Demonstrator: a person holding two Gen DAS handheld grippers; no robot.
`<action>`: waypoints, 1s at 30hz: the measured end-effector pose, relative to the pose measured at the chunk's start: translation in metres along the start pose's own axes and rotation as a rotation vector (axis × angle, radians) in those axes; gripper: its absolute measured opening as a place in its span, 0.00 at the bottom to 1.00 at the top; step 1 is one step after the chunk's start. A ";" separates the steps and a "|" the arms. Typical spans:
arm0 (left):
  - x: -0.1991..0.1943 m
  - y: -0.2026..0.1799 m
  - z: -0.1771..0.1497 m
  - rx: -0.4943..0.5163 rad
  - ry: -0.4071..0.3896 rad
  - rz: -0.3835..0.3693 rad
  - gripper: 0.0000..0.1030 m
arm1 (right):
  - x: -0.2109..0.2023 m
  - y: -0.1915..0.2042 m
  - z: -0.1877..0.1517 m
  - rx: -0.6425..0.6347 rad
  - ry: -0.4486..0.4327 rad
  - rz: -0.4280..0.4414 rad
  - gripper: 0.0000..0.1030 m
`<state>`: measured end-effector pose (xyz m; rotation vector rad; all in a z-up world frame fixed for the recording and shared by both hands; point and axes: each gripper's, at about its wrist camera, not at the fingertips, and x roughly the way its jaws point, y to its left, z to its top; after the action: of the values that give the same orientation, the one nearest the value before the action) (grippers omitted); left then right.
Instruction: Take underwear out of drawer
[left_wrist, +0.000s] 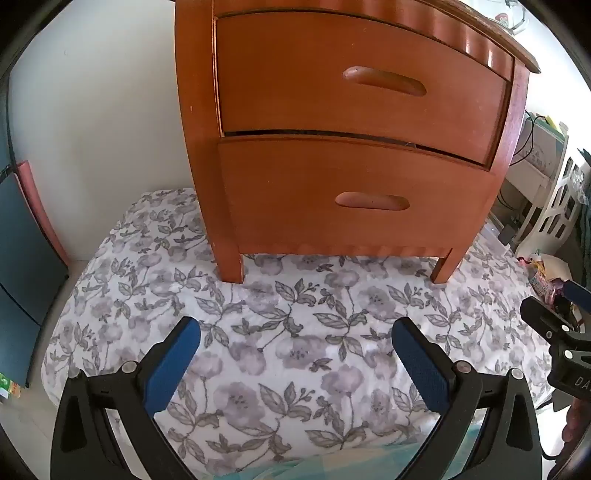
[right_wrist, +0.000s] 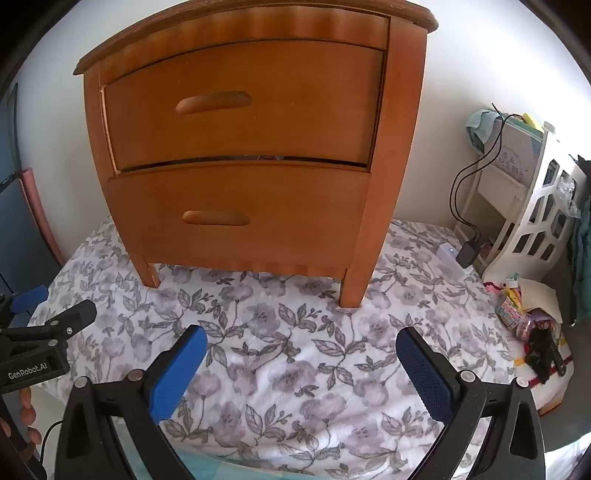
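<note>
- Your left tongs (left_wrist: 295, 343) sit nearest the lens in the left wrist view, blue pads spread wide with nothing between them, hanging over the flowered sheet (left_wrist: 295, 369).
- Your right tongs (right_wrist: 301, 350) are just as wide and just as empty in the right wrist view, above the same sheet.
- Each pair of tongs catches the other at the edge of its frame: the right one shows at 3 o'clock in the left view, the left one at 9 o'clock in the right view, with fingertips of a hand (right_wrist: 27, 406) beneath it.
- The sheet, white with grey-purple flowers and leaves, lies spread on the floor and runs under the nightstand (left_wrist: 332, 147).
- The nightstand stands at 12 o'clock in both views, orange-brown wood on short legs that rest on the sheet.
- Its upper drawer (right_wrist: 240, 107) and lower drawer (right_wrist: 240, 210) each carry a long oval handle; the lower drawer front sits slightly proud of the upper one, leaving a thin dark gap between them.
- The underwear is not visible; a sliver of something shows in that gap in the right view, too small to identify.
- At 3 o'clock in the right view, a white shelf unit (right_wrist: 532, 221) stands against the wall, with black cables (right_wrist: 461, 184) dropping to a plug (right_wrist: 467, 254) near the sheet's corner.
- At 4 o'clock, a heap of small colourful clutter (right_wrist: 532, 332) lies on the floor just beside the sheet.
</note>
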<state>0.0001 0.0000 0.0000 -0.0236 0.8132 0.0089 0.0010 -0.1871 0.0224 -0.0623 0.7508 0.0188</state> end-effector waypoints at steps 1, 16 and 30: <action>0.000 0.000 0.000 -0.001 0.001 -0.001 1.00 | 0.000 0.000 0.000 0.000 0.004 0.001 1.00; 0.008 0.002 -0.002 -0.031 0.026 -0.081 1.00 | 0.001 -0.001 -0.001 0.003 0.005 0.001 1.00; 0.002 -0.002 -0.001 -0.024 0.001 -0.084 1.00 | 0.001 -0.003 -0.001 0.014 0.002 0.005 1.00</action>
<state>0.0012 -0.0018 -0.0019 -0.0806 0.8130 -0.0603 0.0009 -0.1899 0.0207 -0.0468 0.7529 0.0183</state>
